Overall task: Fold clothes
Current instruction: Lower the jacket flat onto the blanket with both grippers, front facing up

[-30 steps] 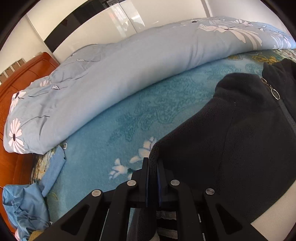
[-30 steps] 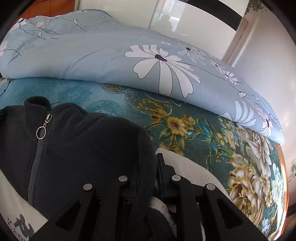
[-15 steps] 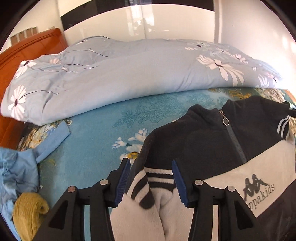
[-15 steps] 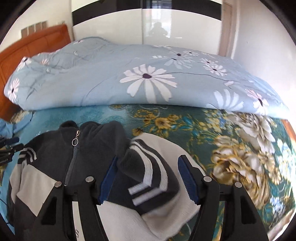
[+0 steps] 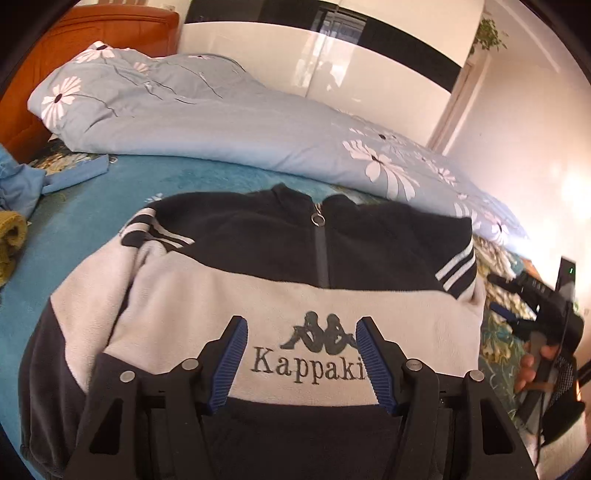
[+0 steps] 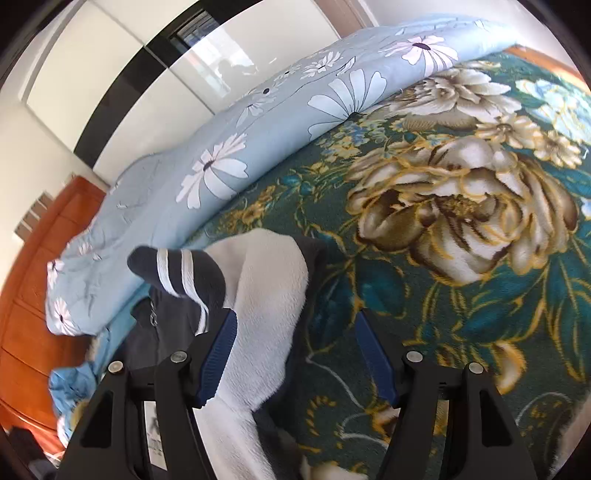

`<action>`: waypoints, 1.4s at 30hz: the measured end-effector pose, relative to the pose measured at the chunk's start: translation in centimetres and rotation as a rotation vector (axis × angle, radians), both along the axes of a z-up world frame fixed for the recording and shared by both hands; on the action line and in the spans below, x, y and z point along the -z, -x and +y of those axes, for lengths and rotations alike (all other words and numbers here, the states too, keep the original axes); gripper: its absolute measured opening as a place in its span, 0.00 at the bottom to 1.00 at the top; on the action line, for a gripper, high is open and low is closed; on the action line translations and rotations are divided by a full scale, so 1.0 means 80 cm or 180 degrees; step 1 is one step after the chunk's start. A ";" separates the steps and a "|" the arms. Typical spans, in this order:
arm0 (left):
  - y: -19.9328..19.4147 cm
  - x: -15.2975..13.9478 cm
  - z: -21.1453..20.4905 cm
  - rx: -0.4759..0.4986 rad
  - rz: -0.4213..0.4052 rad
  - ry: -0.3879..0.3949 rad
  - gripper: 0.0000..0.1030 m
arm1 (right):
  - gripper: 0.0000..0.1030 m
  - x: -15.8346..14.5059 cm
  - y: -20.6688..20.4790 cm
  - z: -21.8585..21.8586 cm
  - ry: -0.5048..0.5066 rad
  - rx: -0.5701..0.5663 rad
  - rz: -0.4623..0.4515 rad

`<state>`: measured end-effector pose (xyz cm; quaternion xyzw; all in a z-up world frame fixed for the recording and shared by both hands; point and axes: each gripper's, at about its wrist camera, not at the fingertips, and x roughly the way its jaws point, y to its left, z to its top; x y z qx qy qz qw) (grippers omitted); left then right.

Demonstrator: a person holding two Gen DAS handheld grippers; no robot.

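Observation:
A black and white fleece jacket (image 5: 280,295) with a Kappa logo lies face up on the bed, both sleeves folded across its chest. My left gripper (image 5: 301,360) is open and empty, just above the logo. My right gripper (image 6: 293,354) is open and empty at the jacket's right side, over the folded white sleeve (image 6: 266,295) with its striped cuff (image 6: 181,277). The right gripper also shows at the right edge of the left wrist view (image 5: 532,306), held in a hand.
A rolled light blue floral duvet (image 5: 229,129) lies along the far side of the bed. The floral blanket (image 6: 461,221) covers the mattress. Blue clothes (image 5: 18,181) and a yellow knit (image 5: 11,236) lie at the left. A wooden headboard (image 5: 110,33) stands behind.
Both grippers have opened and let go of the sleeve cuffs, then pulled back toward the jacket's lower half. The sleeves now lie folded across the chest.

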<state>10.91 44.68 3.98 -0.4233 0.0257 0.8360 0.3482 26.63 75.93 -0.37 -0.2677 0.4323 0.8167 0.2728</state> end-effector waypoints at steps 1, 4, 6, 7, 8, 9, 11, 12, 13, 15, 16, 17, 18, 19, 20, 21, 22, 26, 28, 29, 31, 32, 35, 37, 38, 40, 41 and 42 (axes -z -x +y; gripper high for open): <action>-0.003 0.005 0.008 0.0014 -0.0008 0.0042 0.63 | 0.66 0.000 0.005 0.005 0.0026 0.0028 0.0017; -0.002 0.020 0.031 0.0181 -0.0119 0.0062 0.63 | 0.66 0.001 0.021 0.020 0.0098 0.0094 0.0020; 0.006 0.025 0.044 0.0404 -0.0133 0.0156 0.63 | 0.66 0.007 0.031 0.029 0.0142 0.0092 -0.0085; 0.012 0.026 0.046 0.0453 -0.0098 0.0210 0.63 | 0.66 0.009 0.034 0.031 0.0165 0.0100 -0.0109; 0.019 0.026 0.047 0.0497 -0.0059 0.0262 0.63 | 0.64 0.012 0.035 0.034 0.0209 0.0115 -0.0112; 0.030 0.027 0.040 0.0473 -0.0020 0.0305 0.63 | 0.53 0.015 0.035 0.035 0.0278 0.0129 -0.0072; 0.052 0.028 0.025 0.0413 0.0059 0.0389 0.64 | 0.21 0.023 0.031 0.041 0.0442 0.0167 0.0050; 0.066 0.032 0.014 0.0296 0.0068 0.0467 0.64 | 0.12 0.024 0.029 0.042 0.0514 0.0188 0.0090; 0.079 0.036 0.002 0.0169 0.0075 0.0549 0.64 | 0.11 0.023 0.030 0.042 0.0564 0.0174 0.0136; 0.104 0.049 -0.025 -0.0027 -0.0129 0.0540 0.64 | 0.10 0.010 0.035 0.035 0.0537 0.0074 0.0231; 0.112 0.060 -0.036 -0.0068 -0.0252 0.0522 0.64 | 0.10 -0.001 0.039 0.030 0.0475 0.0028 0.0258; 0.119 0.071 -0.046 -0.0103 -0.0378 0.0503 0.64 | 0.10 -0.014 0.044 0.024 0.0415 -0.0024 0.0303; 0.119 0.079 -0.050 -0.0086 -0.0399 0.0525 0.64 | 0.10 -0.027 0.050 0.017 0.0358 -0.0079 0.0360; 0.117 0.086 -0.053 -0.0063 -0.0409 0.0551 0.64 | 0.10 -0.042 0.058 0.008 0.0285 -0.0162 0.0391; 0.116 0.093 -0.057 -0.0040 -0.0419 0.0578 0.64 | 0.10 -0.057 0.067 -0.003 0.0205 -0.0260 0.0408; 0.114 0.094 -0.058 -0.0043 -0.0400 0.0563 0.64 | 0.10 -0.071 0.079 -0.017 0.0112 -0.0386 0.0412; 0.111 0.093 -0.060 -0.0049 -0.0378 0.0544 0.64 | 0.10 -0.084 0.091 -0.033 0.0013 -0.0526 0.0408; 0.110 0.093 -0.073 -0.0211 -0.0509 0.0346 0.65 | 0.10 -0.113 0.142 -0.119 -0.0383 -0.1142 0.0295; 0.106 0.094 -0.085 -0.0363 -0.0604 0.0162 0.65 | 0.10 -0.107 0.157 -0.164 -0.0498 -0.1417 0.0241; 0.105 0.094 -0.092 -0.0440 -0.0651 0.0068 0.65 | 0.10 -0.099 0.163 -0.184 -0.0509 -0.1548 0.0205; 0.100 0.093 -0.100 -0.0531 -0.0682 -0.0041 0.65 | 0.10 -0.079 0.175 -0.225 -0.0490 -0.1810 0.0123; 0.097 0.093 -0.101 -0.0552 -0.0676 -0.0051 0.65 | 0.10 -0.068 0.179 -0.243 -0.0485 -0.1937 0.0070; 0.085 0.093 -0.106 -0.0596 -0.0652 -0.0071 0.65 | 0.10 -0.034 0.175 -0.279 -0.0469 -0.2163 -0.0089; 0.080 0.093 -0.112 -0.0662 -0.0663 -0.0131 0.65 | 0.10 -0.011 0.166 -0.287 -0.0413 -0.2175 -0.0192; 0.078 0.093 -0.114 -0.0699 -0.0667 -0.0161 0.65 | 0.10 0.000 0.162 -0.290 -0.0385 -0.2180 -0.0244; 0.075 0.092 -0.117 -0.0749 -0.0683 -0.0201 0.65 | 0.10 0.019 0.152 -0.297 -0.0320 -0.2181 -0.0329; 0.075 0.092 -0.118 -0.0759 -0.0696 -0.0209 0.65 | 0.10 0.027 0.148 -0.300 -0.0307 -0.2187 -0.0358; 0.070 0.088 -0.119 -0.0771 -0.0704 -0.0228 0.65 | 0.10 0.033 0.144 -0.304 -0.0305 -0.2196 -0.0381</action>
